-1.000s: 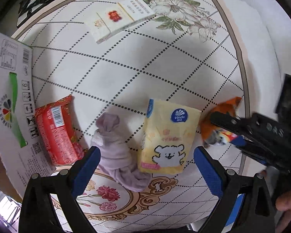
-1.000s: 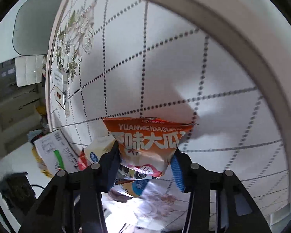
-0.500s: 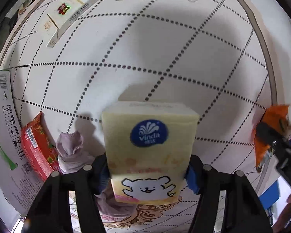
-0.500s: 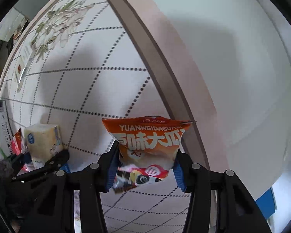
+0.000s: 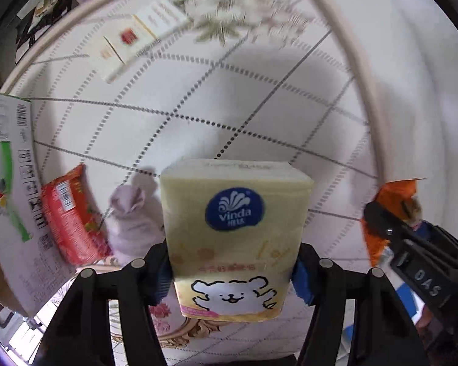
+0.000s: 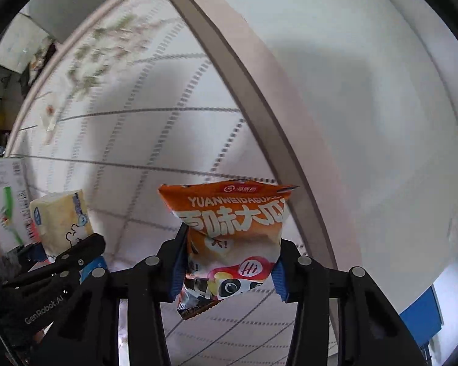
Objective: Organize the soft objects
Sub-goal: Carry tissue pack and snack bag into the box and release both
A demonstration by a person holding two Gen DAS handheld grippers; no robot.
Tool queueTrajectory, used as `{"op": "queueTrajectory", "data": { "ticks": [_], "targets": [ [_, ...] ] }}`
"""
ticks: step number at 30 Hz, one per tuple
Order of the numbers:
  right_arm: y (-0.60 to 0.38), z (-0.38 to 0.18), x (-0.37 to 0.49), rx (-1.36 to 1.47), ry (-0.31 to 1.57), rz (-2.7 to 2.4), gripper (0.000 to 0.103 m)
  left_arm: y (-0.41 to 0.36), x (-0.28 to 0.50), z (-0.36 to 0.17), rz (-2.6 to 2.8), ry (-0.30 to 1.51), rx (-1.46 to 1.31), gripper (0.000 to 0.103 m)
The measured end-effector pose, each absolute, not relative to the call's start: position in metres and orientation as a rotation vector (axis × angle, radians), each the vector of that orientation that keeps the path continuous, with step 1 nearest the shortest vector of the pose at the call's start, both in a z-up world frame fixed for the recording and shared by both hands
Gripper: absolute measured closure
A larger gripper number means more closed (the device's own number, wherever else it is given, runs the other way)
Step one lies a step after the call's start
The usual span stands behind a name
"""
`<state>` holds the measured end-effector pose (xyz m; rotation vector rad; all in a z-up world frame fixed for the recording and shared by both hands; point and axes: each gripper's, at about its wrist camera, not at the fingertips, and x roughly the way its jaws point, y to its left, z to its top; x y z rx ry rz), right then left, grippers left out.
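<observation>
My left gripper [image 5: 232, 271] is shut on a yellow Vinda tissue pack [image 5: 233, 228] and holds it above the round table [image 5: 198, 113]. The pack also shows in the right wrist view [image 6: 61, 219]. My right gripper [image 6: 227, 271] is shut on an orange snack bag [image 6: 232, 228], held over the table's right rim; the bag also shows in the left wrist view [image 5: 394, 195]. A lilac sock [image 5: 134, 219] and a red snack packet [image 5: 70, 216] lie on the table to the left of the tissue pack.
A white cardboard box [image 5: 9, 183] stands at the table's left edge. A white carton with a red mark [image 5: 137, 36] lies at the far side. The table rim [image 6: 259, 91] curves close on the right, with white floor [image 6: 381, 91] beyond.
My left gripper closed on the tissue pack and lifted it off the table. My right gripper carried the orange snack bag up and toward the table's right rim.
</observation>
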<state>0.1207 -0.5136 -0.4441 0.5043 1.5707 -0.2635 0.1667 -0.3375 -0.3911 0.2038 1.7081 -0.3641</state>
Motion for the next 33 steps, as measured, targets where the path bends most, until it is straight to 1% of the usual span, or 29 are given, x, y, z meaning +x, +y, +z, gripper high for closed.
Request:
{"op": "queueTrajectory", "data": {
  "ticks": [6, 11, 16, 20, 24, 29, 33],
  "targets": [
    [-0.465, -0.375, 0.128, 0.483, 1.492, -0.138, 0.056, -0.288, 0.158, -0.315, -0.420, 1.608, 0.057, 0.043],
    [-0.391, -0.323, 0.147, 0.486, 1.442, 0.016, 0.056, -0.197, 0.179, -0.258, -0.397, 1.537, -0.021, 0.043],
    [-0.292, -0.279, 0.173, 0.405, 1.403, 0.156, 0.056, -0.103, 0.192, -0.233, -0.316, 1.465, -0.035, 0.043],
    [-0.212, -0.277, 0.197, 0.349, 1.413, 0.210, 0.056, -0.020, 0.207, -0.242, -0.208, 1.457, -0.046, 0.043],
    [-0.151, -0.291, 0.217, 0.340, 1.442, 0.228, 0.056, 0.055, 0.227, -0.265, -0.119, 1.490, -0.076, 0.043],
    [-0.091, -0.317, 0.237, 0.221, 1.498, 0.160, 0.056, 0.112, 0.252, -0.291, -0.062, 1.529, -0.084, 0.043],
    [-0.064, -0.345, 0.244, 0.116, 1.538, 0.094, 0.056, 0.135, 0.273, -0.313, -0.037, 1.565, -0.082, 0.043]
  ]
}}
